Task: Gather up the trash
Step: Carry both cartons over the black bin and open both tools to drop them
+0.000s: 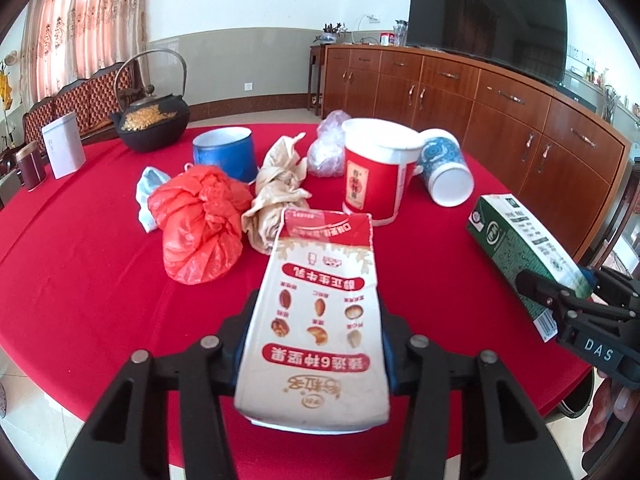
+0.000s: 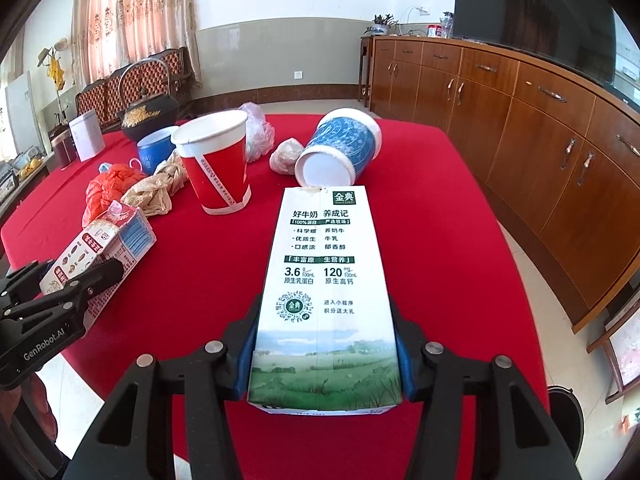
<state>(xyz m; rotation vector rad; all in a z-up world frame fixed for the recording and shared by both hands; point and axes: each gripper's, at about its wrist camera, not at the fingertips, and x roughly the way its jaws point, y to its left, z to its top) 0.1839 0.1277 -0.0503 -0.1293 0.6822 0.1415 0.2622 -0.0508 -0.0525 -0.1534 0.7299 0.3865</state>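
Note:
My left gripper (image 1: 316, 344) is shut on a red-and-white milk carton (image 1: 320, 320) and holds it above the red table (image 1: 80, 280). It also shows at the left of the right wrist view (image 2: 100, 252). My right gripper (image 2: 324, 356) is shut on a green-and-white milk carton (image 2: 324, 280), also seen at the right of the left wrist view (image 1: 520, 248). On the table lie a red plastic bag (image 1: 200, 220), a crumpled beige bag (image 1: 280, 184), an upright red paper cup (image 1: 376, 172), a tipped blue paper cup (image 1: 444, 168), a clear plastic bag (image 1: 328, 148) and a blue cup (image 1: 226, 152).
A black iron teapot (image 1: 152, 120), a white tin (image 1: 64, 144) and a dark red tin (image 1: 30, 166) stand at the table's far left. A wooden sideboard (image 1: 500, 104) with a TV (image 1: 488, 20) runs along the right wall. A dark bin (image 2: 566, 412) sits on the floor at the right.

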